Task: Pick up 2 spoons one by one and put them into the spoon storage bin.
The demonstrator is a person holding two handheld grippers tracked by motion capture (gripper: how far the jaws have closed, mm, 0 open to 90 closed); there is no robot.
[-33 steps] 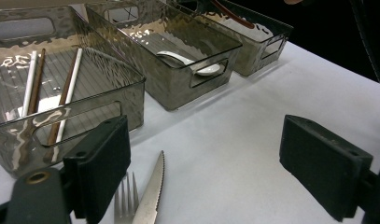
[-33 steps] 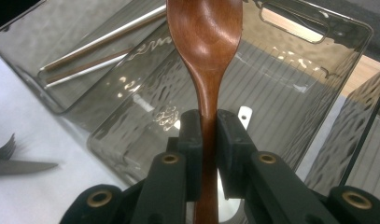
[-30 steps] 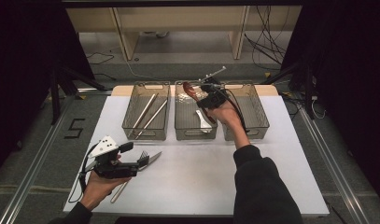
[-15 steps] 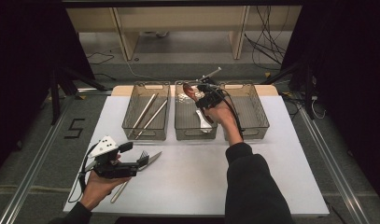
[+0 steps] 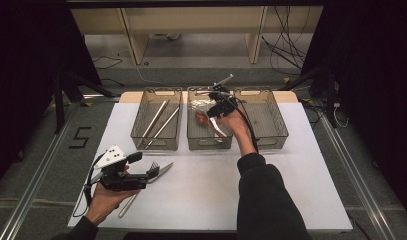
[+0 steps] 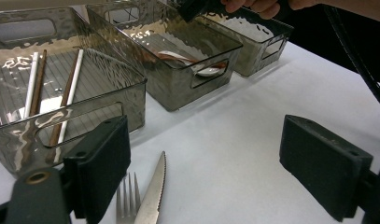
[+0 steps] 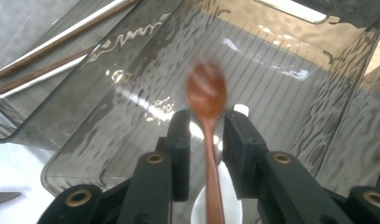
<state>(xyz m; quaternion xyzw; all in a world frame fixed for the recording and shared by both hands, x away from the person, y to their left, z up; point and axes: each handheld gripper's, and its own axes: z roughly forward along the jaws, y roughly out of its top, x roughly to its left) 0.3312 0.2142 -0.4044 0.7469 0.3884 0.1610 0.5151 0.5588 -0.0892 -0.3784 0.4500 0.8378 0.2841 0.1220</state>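
My right gripper (image 7: 206, 140) is over the middle bin (image 5: 193, 142); its jaws have just been opening, w/ the wooden spoon (image 7: 206, 100) between them, blurred, pads off it, above a white spoon (image 7: 225, 205) in the bin. My left gripper (image 6: 225, 168) is open, empty, low over the table (image 5: 301, 190) by a fork (image 6: 127, 203) & knife (image 6: 152, 191).

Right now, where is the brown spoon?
In the high view the brown spoon is in the middle bin, beside a white spoon, under the right gripper.
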